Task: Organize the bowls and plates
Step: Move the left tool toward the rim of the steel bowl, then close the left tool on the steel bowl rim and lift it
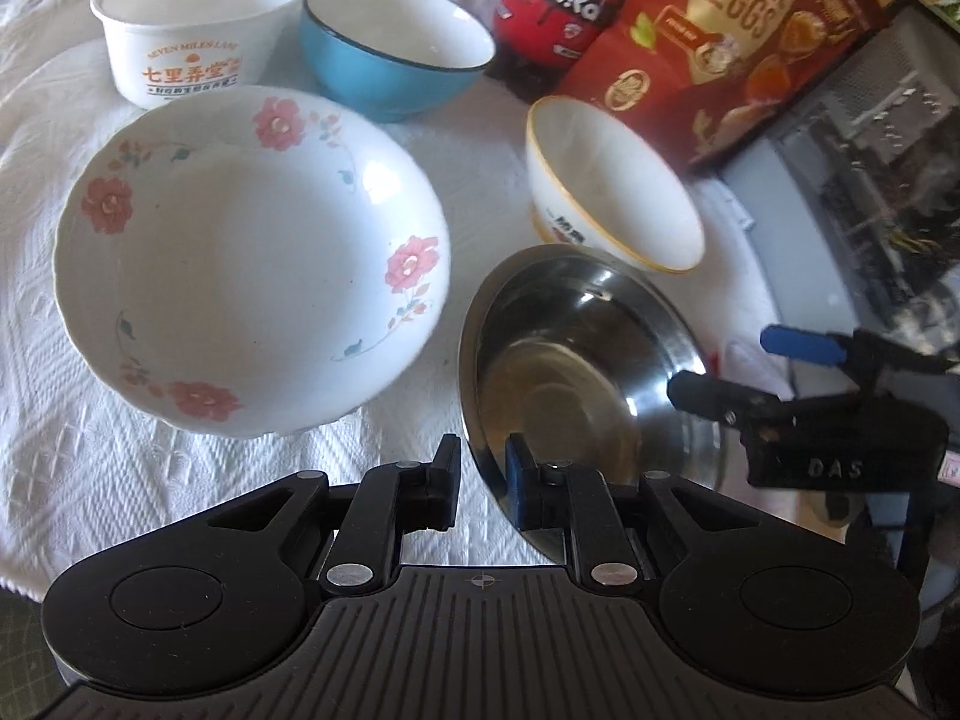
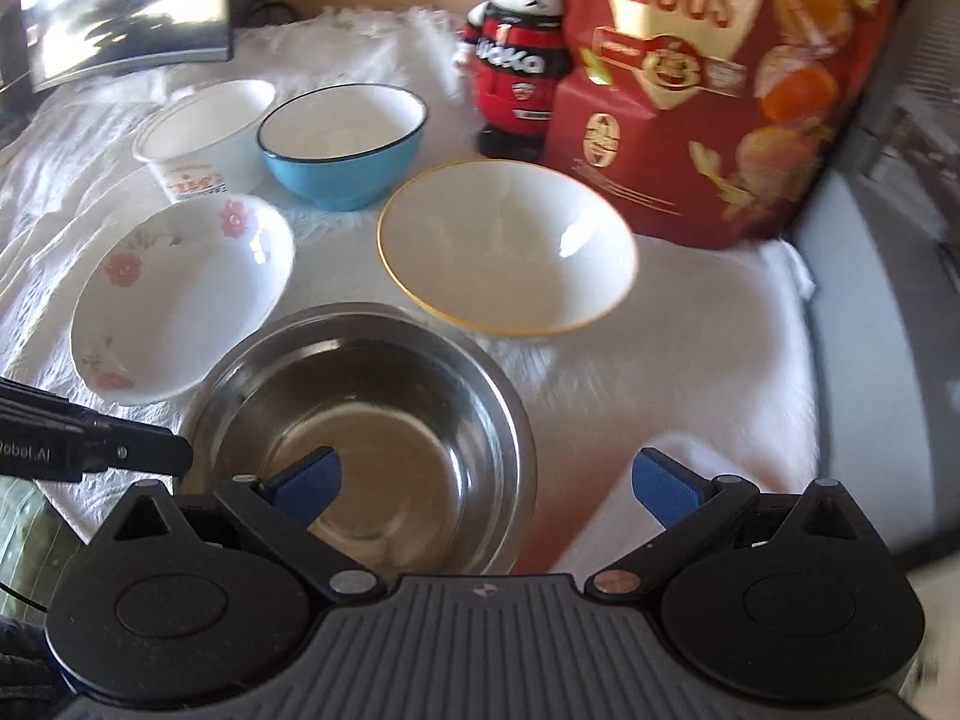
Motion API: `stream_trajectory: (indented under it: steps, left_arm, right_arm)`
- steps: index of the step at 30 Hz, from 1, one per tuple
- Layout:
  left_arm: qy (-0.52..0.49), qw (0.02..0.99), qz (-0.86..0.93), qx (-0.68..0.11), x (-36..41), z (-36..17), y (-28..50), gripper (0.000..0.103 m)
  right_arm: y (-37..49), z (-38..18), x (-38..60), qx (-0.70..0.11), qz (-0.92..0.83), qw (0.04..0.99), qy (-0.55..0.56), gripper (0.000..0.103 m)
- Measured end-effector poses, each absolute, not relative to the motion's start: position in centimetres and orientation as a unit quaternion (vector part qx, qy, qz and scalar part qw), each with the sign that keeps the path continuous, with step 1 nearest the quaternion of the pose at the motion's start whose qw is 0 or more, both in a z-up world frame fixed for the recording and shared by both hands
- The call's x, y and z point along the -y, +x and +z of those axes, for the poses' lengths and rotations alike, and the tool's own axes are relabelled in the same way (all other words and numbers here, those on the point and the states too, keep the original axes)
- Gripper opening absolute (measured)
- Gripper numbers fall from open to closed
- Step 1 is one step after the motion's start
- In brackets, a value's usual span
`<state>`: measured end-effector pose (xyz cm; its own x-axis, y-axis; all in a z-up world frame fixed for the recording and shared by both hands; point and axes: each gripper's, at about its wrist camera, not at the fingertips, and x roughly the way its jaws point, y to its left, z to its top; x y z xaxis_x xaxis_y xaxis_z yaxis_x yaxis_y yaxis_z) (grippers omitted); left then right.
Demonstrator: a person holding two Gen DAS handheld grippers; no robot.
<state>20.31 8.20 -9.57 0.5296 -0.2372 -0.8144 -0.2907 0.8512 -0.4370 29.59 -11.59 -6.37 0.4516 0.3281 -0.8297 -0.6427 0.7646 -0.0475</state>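
Observation:
A steel bowl (image 1: 570, 360) (image 2: 372, 420) is nearest on the white cloth. My left gripper (image 1: 483, 474) is shut on its left rim, blue pad inside and black finger outside; one finger (image 2: 144, 456) shows in the right wrist view. My right gripper (image 2: 486, 480) (image 1: 720, 363) stands wide open across the bowl's right rim, one pad over the inside, the other over the cloth, neither touching. Behind are a floral bowl (image 1: 252, 252) (image 2: 180, 300), a gold-rimmed white bowl (image 1: 606, 180) (image 2: 504, 246), a blue bowl (image 1: 390, 60) (image 2: 342, 138) and a white paper tub (image 1: 192, 30) (image 2: 204, 132), all upright and empty.
A red quail-egg bag (image 1: 720, 48) (image 2: 720, 90) and a toy figure (image 1: 552, 0) (image 2: 516, 60) stand at the back right. A dark screen (image 2: 120, 6) is at the back left. A grey mesh box (image 1: 870, 138) lies beyond the cloth's right edge.

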Motion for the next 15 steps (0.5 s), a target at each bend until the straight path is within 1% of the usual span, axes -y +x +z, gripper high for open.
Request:
stream_trajectory:
  steps: [1,3,4,5,10,13,15]
  left_arm:
    - [-0.28,0.827,0.025,-0.487,-7.9,-9.7,20.4,0.017]
    - [-0.293,0.819,0.036,-0.492,-7.4,-10.1,20.8,0.02]
    - [-0.292,0.818,0.041,-0.494,-7.1,-10.2,21.1,0.023]
    - [-0.291,0.817,0.045,-0.495,-6.8,-10.3,21.3,0.026]
    - [-0.3,0.807,0.084,-0.501,-6.0,-10.5,22.1,0.026]
    - [-0.298,0.798,0.092,-0.516,-5.6,-10.8,22.3,0.024]
    - [-0.3,0.792,0.091,-0.523,-5.6,-10.6,22.5,0.023]
  right_arm:
    - [30.2,-6.8,11.5,-0.433,0.303,0.829,-0.185,0.103]
    - [31.7,-7.8,11.4,-0.443,0.312,0.822,-0.176,0.093]
    - [32.6,-8.4,11.6,-0.455,0.319,0.815,-0.164,0.085]
    - [33.3,-8.9,11.7,-0.465,0.328,0.808,-0.154,0.079]
    - [35.0,-10.4,11.1,-0.483,0.373,0.778,-0.147,0.068]
    - [35.0,-10.8,10.8,-0.49,0.4,0.76,-0.15,0.055]
    - [34.9,-11.1,10.8,-0.49,0.407,0.756,-0.152,0.053]
